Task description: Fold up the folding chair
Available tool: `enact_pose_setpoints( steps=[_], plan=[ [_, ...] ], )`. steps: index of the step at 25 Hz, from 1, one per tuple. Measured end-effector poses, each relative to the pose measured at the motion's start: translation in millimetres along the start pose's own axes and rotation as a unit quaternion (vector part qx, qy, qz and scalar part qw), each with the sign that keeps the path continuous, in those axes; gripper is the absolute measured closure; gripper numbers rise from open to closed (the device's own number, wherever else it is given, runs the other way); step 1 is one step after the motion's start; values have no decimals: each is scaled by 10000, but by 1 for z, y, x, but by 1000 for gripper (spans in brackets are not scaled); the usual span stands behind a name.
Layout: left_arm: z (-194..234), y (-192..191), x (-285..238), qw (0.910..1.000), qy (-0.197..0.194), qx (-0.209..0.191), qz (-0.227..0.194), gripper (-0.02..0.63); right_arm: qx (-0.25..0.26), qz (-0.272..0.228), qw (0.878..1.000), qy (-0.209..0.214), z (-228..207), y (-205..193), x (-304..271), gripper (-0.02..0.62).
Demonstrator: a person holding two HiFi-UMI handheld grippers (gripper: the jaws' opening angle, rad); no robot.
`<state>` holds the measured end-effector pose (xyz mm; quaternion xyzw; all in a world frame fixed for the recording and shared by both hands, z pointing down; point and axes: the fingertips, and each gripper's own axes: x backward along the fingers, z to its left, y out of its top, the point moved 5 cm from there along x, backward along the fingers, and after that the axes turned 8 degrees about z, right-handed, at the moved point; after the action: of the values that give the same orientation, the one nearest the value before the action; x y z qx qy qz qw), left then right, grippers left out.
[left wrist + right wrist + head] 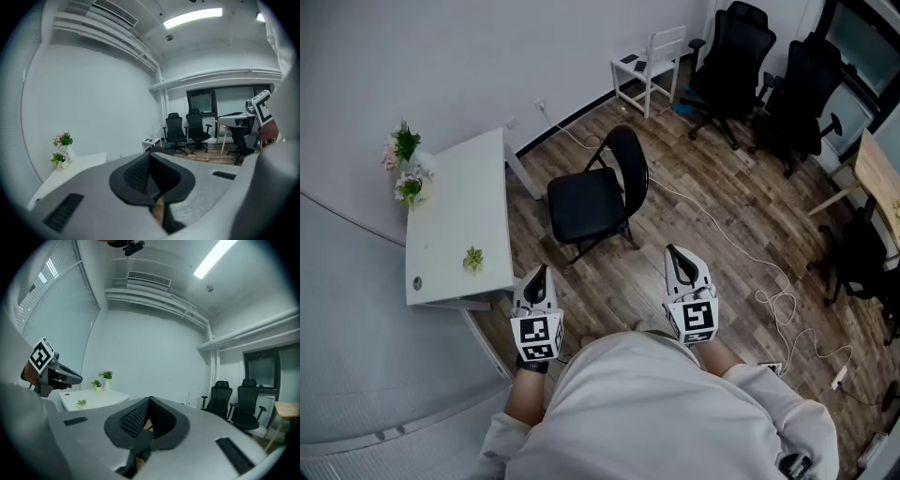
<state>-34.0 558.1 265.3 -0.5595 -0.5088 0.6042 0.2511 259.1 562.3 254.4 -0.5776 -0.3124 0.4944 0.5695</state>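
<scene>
Directly at twelve o'clock stands the open black metal folding chair [598, 202]; the left gripper [540, 272] and right gripper [674, 253] fingers are clenched, empty.

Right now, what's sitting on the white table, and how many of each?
On the white table:
Flower bunches: 2
Small green plant: 1
Small round thing, too tiny to tell what it is: 1
Total: 4
</scene>
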Motion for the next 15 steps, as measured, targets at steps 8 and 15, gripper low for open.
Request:
enact_pose_setpoints(
  steps=[8,15],
  plan=[
    [-5,-2,-5,10000,-65,-22,10,597,-4,16,10000,-15,1,-1,2,583],
    [-6,-6,-6,10000,-50,54,-36,591,52,-150,9998,-107,-6,3,4,581]
  ],
)
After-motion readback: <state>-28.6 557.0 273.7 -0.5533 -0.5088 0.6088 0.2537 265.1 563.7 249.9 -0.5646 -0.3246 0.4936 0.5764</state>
